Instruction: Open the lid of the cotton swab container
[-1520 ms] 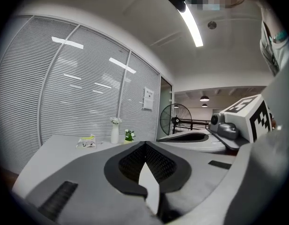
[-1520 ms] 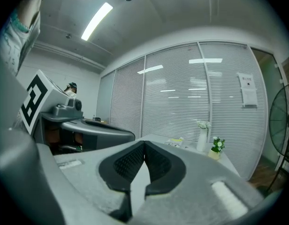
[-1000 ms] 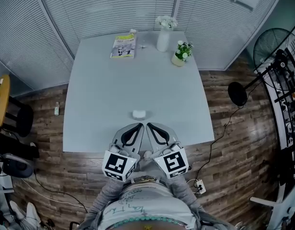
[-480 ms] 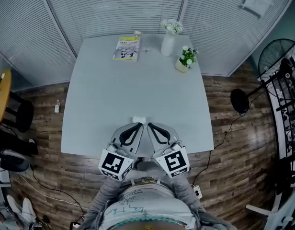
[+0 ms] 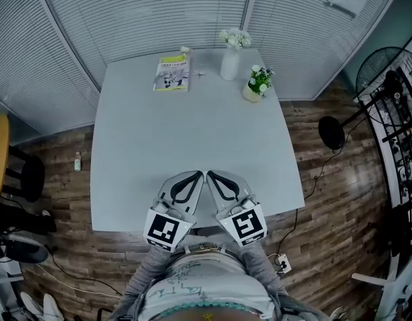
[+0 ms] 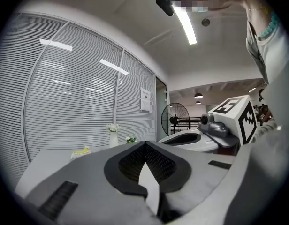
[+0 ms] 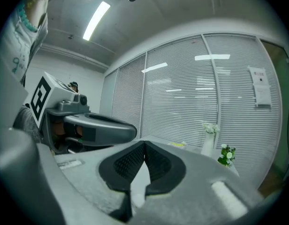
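Your left gripper (image 5: 198, 175) and right gripper (image 5: 208, 174) hang side by side over the near edge of the table (image 5: 192, 122), about at the middle of that edge, their tips drawn in toward each other and almost meeting. Each claw is closed: in the left gripper view and in the right gripper view alike, the dark ribbed pads meet at the tip, and nothing is clamped there. Only a pale sliver shows through the opening behind the tips, and you cannot tell what it is. The marker cubes (image 5: 167, 229) sit back off the table's near edge, close to your body. The cotton swab container cannot be made out in any view, so its place on the table cannot be told; if it is there, your grippers cover it. The rest of the tabletop is plain and pale. Along the table's far edge lie a yellow-green booklet (image 5: 172, 72), left of the middle, and a white vase (image 5: 229, 62) with white flowers, right of the middle. A small potted plant (image 5: 255, 84) stands just beside the vase, toward the table's right edge. Behind the table's far edge run closed blinds (image 5: 146, 12), and off its right side a standing fan (image 5: 380, 65) rises from the wooden floor (image 5: 326, 192).
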`<state>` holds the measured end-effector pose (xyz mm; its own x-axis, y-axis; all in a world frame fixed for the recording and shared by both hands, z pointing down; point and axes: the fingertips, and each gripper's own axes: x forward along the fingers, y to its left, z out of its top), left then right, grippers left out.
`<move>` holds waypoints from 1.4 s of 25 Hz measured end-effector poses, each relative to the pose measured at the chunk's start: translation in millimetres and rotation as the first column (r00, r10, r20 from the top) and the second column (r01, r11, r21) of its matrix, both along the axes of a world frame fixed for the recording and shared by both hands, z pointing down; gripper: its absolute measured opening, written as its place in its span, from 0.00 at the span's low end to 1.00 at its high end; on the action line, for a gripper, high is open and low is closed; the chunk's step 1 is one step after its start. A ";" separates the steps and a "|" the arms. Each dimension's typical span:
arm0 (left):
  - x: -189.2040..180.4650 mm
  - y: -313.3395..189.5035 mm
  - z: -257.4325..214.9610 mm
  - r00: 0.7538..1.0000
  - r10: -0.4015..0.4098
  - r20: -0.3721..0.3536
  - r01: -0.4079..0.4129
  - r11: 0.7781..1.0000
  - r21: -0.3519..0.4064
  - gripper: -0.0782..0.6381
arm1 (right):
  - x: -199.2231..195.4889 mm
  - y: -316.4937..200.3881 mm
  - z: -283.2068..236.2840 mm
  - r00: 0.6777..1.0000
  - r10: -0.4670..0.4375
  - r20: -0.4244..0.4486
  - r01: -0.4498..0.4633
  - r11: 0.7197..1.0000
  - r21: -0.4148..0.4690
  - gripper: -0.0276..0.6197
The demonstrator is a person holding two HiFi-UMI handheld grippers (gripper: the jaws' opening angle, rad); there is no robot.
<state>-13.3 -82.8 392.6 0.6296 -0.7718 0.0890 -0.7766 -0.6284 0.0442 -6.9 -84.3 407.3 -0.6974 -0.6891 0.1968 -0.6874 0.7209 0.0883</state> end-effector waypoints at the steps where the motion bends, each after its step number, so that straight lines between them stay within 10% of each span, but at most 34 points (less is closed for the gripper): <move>1: -3.8 -3.4 3.3 1.000 0.009 0.004 -0.009 1.000 0.003 0.11 | -3.9 -2.6 1.8 1.000 -0.001 -0.003 0.001 1.000 0.006 0.04; 26: -53.7 -39.8 86.3 0.982 0.187 0.006 -0.185 0.977 -0.103 0.11 | -33.3 -36.9 83.9 0.988 0.045 -0.145 -0.057 0.995 -0.081 0.04; 35: -45.2 -45.5 119.7 0.986 0.152 0.065 -0.142 0.980 -0.139 0.11 | -11.1 -38.8 114.0 0.974 -0.104 -0.200 0.079 0.989 -0.128 0.04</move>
